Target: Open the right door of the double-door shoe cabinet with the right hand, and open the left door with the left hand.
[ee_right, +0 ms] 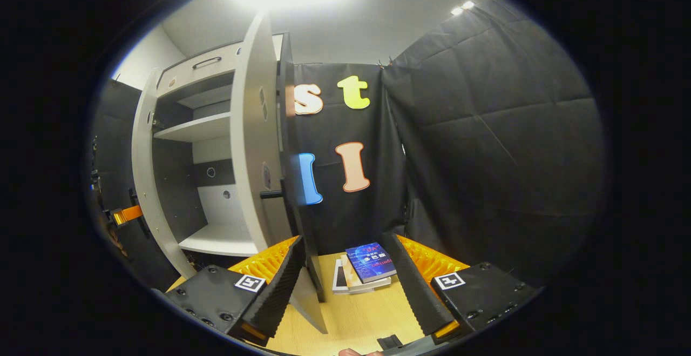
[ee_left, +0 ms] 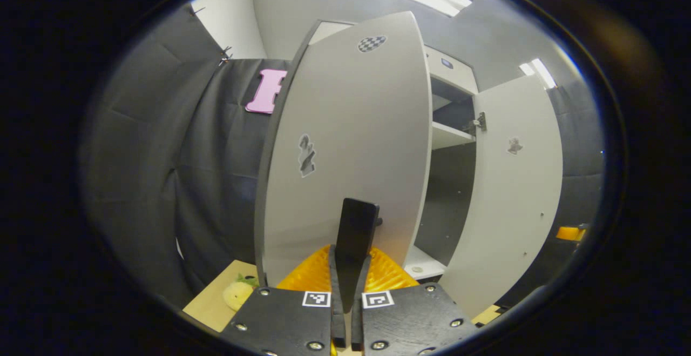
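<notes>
In the left gripper view the shoe cabinet's left door (ee_left: 345, 129) stands swung out right in front of me, pale grey. Its black handle (ee_left: 356, 232) rises between my left gripper (ee_left: 351, 256), which is shut on it. Farther right the right door (ee_left: 513, 194) also stands open, and the shelf (ee_left: 451, 134) inside shows between the doors. In the right gripper view the right door (ee_right: 253, 145) is seen edge-on, its small black handle (ee_right: 270, 194) sticking out. My right gripper (ee_right: 343, 240) is open; the door's lower edge runs down beside its left finger (ee_right: 280, 286).
A stack of books (ee_right: 370, 264) lies on the wooden table (ee_right: 367, 313) by the black cloth wall. A pale yellow soft object (ee_left: 237, 294) sits on the table left of the left door. The left door (ee_right: 144, 172) and the left gripper's orange part (ee_right: 127, 214) show far left.
</notes>
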### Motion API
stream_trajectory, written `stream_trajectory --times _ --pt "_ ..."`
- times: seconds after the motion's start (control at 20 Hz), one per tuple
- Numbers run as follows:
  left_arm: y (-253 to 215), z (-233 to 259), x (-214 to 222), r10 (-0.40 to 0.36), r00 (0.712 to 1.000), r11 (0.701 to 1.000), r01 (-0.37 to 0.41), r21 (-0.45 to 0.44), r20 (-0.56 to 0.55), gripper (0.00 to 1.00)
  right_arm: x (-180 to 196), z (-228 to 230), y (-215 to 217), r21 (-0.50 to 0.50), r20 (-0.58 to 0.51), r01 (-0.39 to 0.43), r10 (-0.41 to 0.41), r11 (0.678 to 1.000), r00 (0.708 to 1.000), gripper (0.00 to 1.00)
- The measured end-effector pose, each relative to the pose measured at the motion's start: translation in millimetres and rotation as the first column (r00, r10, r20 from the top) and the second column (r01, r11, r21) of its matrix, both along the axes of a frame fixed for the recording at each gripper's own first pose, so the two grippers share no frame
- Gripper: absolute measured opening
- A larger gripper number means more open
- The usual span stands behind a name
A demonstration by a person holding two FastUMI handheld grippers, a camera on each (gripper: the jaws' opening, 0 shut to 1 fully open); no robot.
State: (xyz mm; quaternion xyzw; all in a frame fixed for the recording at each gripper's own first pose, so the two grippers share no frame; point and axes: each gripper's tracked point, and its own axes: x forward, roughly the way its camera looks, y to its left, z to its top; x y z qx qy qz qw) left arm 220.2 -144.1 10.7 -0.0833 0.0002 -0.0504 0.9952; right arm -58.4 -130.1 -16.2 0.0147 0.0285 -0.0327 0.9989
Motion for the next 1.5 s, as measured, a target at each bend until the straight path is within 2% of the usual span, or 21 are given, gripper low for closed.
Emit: stream_trajectory --times 0.6,0.85,1.05,1.25,1.4,1.5 --pt "6.1 2.7 -3.7 0.004 1.000 0.999 -0.003 -0.043 0.018 0.06 -21.7 -6.9 50.1 -0.003 -0.007 -0.036 0.036 0.999 0.999 0.98" --pt "14.1 -1.4 -7.1 0.005 1.000 1.000 -0.005 0.014 0.024 0.05 -26.8 -3.3 63.2 -0.006 0.006 -0.044 0.044 0.999 0.999 0.98" --pt "43.7 2.5 -8.9 0.020 1.000 0.999 -0.021 0.044 0.022 0.05 -31.6 -7.0 70.7 -0.007 0.000 -0.052 0.052 0.999 0.999 0.98" --pt "93.0 2.1 -4.7 0.101 0.995 0.988 -0.102 0.112 0.017 0.04 -31.8 -8.7 81.0 -0.003 -0.003 -0.071 0.071 0.997 0.997 0.98" --pt "88.2 -3.7 -7.2 0.058 0.998 0.994 -0.058 0.091 0.001 0.02 -30.2 -6.1 87.6 0.005 -0.001 -0.095 0.095 0.995 0.995 0.98" --pt "88.6 -7.0 -7.4 0.069 0.998 0.989 -0.067 0.128 -0.006 0.02 -30.0 -6.5 92.8 0.006 -0.001 -0.110 0.110 0.994 0.994 0.98"
